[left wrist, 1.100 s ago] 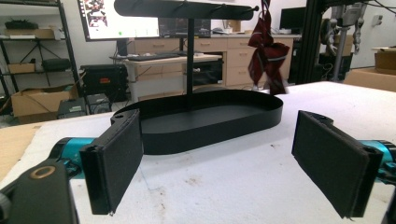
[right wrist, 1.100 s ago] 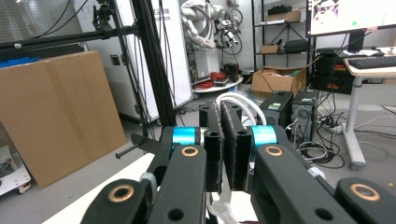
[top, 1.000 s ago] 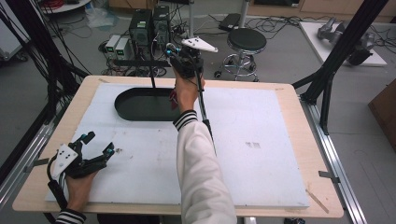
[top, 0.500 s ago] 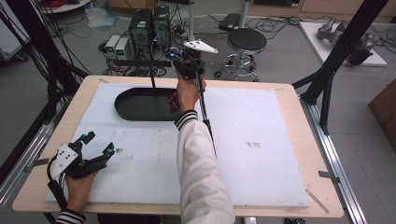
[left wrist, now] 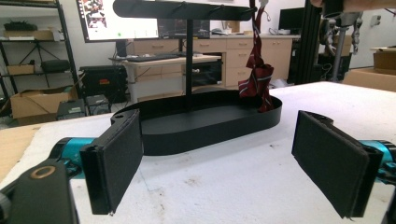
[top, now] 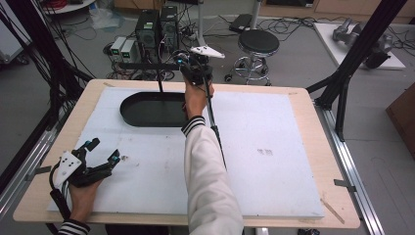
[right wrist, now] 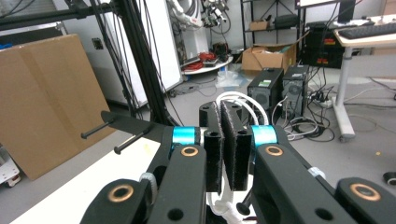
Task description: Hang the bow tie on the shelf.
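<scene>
Little has changed since the earlier frame: our right gripper (top: 195, 66) stays raised at the stand's top bar (left wrist: 182, 8), jaws clenched on a white hanger (right wrist: 238, 100). The red tie (left wrist: 258, 79) hangs over the black tray (top: 147, 111). Left gripper (top: 100, 159) rests near the table (top: 303, 161) edge, released.

open mat (top: 274, 147) right of the black stand (top: 152, 108); its crossbar (left wrist: 182, 9) blocks overhead.

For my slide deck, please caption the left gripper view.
Open left claw faces a black stand with a dark red tie hanging into its oval tray.
</scene>
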Demonstrator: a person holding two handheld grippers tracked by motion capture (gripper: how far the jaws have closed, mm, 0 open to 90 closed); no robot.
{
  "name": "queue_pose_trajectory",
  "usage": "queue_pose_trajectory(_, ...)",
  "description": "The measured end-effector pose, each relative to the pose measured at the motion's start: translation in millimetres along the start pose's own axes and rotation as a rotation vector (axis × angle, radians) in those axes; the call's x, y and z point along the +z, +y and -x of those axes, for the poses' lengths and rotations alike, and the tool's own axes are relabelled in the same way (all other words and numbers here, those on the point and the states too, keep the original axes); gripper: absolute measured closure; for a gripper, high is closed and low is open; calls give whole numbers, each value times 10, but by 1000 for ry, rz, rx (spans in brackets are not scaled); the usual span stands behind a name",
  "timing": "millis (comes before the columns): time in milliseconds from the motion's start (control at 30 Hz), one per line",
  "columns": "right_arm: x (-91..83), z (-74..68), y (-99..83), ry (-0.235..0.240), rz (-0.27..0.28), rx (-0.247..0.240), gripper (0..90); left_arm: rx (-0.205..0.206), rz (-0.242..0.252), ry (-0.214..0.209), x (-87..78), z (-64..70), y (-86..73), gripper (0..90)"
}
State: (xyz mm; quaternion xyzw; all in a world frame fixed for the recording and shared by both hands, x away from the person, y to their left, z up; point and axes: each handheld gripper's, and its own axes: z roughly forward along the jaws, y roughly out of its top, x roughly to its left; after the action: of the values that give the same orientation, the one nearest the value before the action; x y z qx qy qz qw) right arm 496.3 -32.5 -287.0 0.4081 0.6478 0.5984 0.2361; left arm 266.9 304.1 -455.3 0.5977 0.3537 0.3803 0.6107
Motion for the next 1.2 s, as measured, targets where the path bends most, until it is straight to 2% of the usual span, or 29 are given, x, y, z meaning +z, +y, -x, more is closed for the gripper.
queue_pose_trajectory(200, 81, -8, -66, 7, -25, 12, 875, -2, -1, 1, 2, 0, -1, 169)
queue_pose_trajectory(367, 126, -35, -99, 19, -47, 2, 875, 0, 0, 0, 2, 0, 0, 169)
queue_pose_trajectory(633, 183, 12, -159, 18, -104, 15, 870, -4, 0, -1, 4, 2, -1, 169)
queue_pose_trajectory(867, 200, -8, -170, 14, -149, -31, 865, 0, -2, -1, 2, 3, -1, 169)
queue_pose_trajectory(1200, 203, -71, -164, 5, -192, -139, 778, -1, -3, -1, 4, 4, 0, 169)
